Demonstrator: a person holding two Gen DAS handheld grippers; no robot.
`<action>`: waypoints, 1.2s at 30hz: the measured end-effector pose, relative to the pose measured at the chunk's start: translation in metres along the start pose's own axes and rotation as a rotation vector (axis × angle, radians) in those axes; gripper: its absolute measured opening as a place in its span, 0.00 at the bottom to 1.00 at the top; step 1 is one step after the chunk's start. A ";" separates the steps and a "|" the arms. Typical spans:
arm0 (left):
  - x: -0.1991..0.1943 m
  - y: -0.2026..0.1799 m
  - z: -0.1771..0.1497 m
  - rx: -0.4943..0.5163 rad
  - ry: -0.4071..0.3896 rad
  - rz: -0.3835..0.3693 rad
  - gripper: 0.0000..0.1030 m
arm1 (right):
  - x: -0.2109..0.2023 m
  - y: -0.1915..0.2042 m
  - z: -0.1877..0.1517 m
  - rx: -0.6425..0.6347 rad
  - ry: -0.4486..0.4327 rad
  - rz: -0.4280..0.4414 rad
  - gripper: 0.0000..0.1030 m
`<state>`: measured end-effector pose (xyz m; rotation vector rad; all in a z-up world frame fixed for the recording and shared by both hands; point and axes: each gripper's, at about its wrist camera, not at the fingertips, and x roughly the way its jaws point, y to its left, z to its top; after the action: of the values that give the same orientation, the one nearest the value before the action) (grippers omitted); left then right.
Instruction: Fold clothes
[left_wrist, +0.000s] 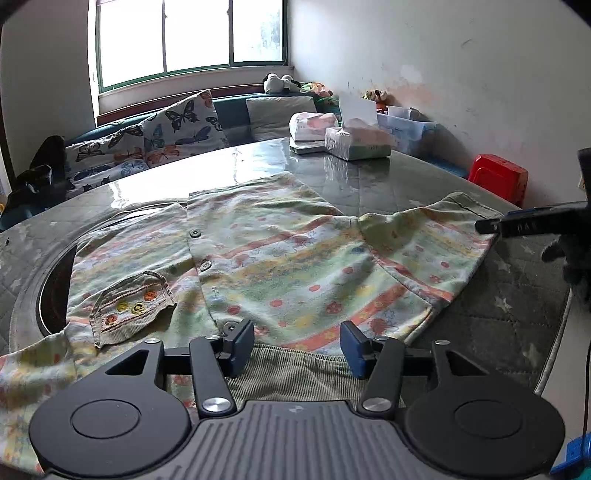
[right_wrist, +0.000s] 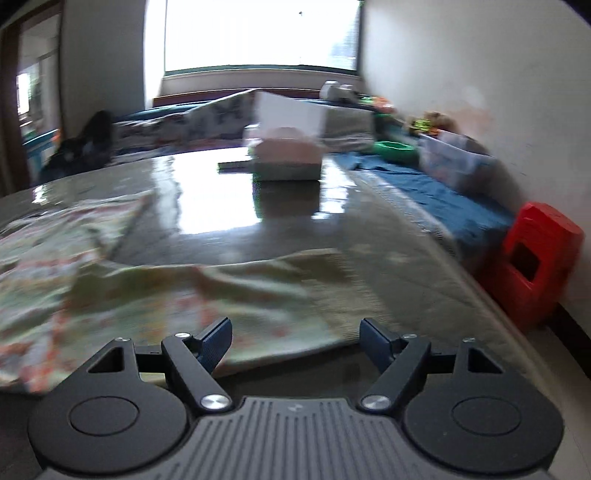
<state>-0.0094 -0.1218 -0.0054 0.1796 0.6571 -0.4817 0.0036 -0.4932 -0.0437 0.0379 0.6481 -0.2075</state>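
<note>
A child's button-up shirt (left_wrist: 266, 258), pale green with orange and yellow flowered stripes, lies spread on the round table (left_wrist: 354, 177). It has a corduroy collar (left_wrist: 295, 376) and a corduroy pocket (left_wrist: 131, 308). My left gripper (left_wrist: 297, 349) is open, hovering over the collar edge near the camera. The right gripper shows at the right edge of the left wrist view (left_wrist: 495, 226), at the cuff of the right sleeve (left_wrist: 436, 240). In the blurred right wrist view my right gripper (right_wrist: 295, 341) is open, with the sleeve's edge (right_wrist: 229, 295) lying between and just ahead of its fingers.
A tissue box (left_wrist: 356, 142), a plastic bag (left_wrist: 312, 123) and a flat book stand at the table's far side. A round dark opening (left_wrist: 55, 291) sits in the table under the shirt's left part. A red stool (right_wrist: 532, 266) stands right of the table. A sofa with butterfly cushions (left_wrist: 147, 144) is behind.
</note>
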 end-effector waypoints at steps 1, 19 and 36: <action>0.000 0.000 0.000 0.001 0.001 0.002 0.56 | 0.003 -0.005 0.001 0.012 0.001 -0.008 0.75; 0.002 -0.001 0.000 -0.001 0.014 0.027 0.64 | 0.014 -0.030 0.000 0.138 -0.001 0.008 0.18; -0.018 0.033 -0.001 -0.084 -0.034 0.094 0.66 | -0.062 0.037 0.063 0.088 -0.203 0.303 0.07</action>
<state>-0.0063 -0.0864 0.0055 0.1224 0.6318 -0.3661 0.0002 -0.4517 0.0426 0.1958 0.4233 0.0527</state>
